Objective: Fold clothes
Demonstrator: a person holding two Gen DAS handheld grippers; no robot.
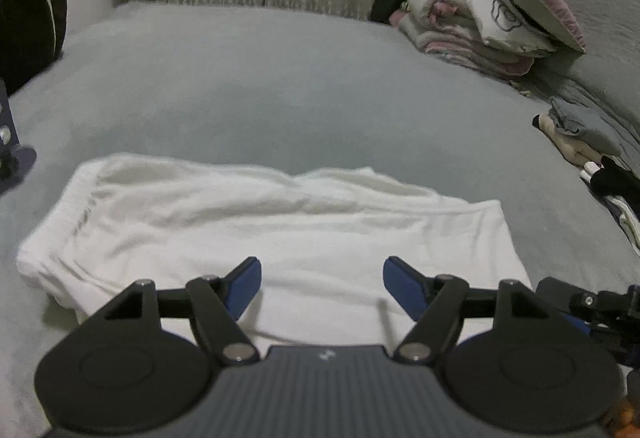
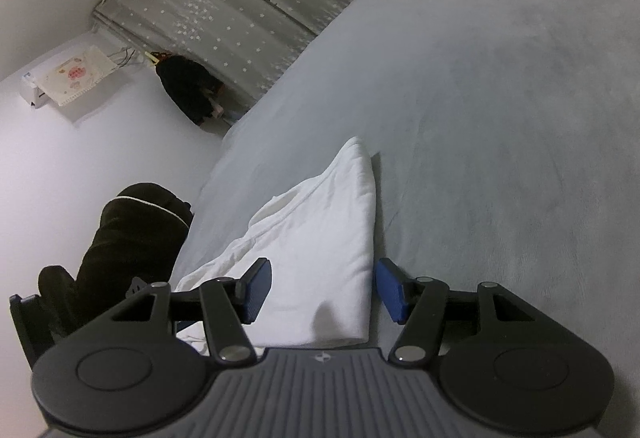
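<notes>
While both my left tool (image 1: 322, 288) and right tool (image 2: 323, 290) stand open over the white shorts (image 1: 256, 234) lying flat on the bed (image 1: 300, 86), neither grips anything. If I close too shallow, I could pinch one layer only and skew the fold.

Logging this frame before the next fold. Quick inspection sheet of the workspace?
Surface: grey bed cover, smooth.
Job's things: white garment lying flat, partly folded.
Clutter: folded bedding with pillow at the far corner; small clothes pile at the right edge; dark cushion by the wall.
Grippers: left gripper open above the garment; right gripper open, fingers astride the garment's edge, not pressing it.
Cables: nothing seen.
Surroundings: star-print curtain, white wall.
</notes>
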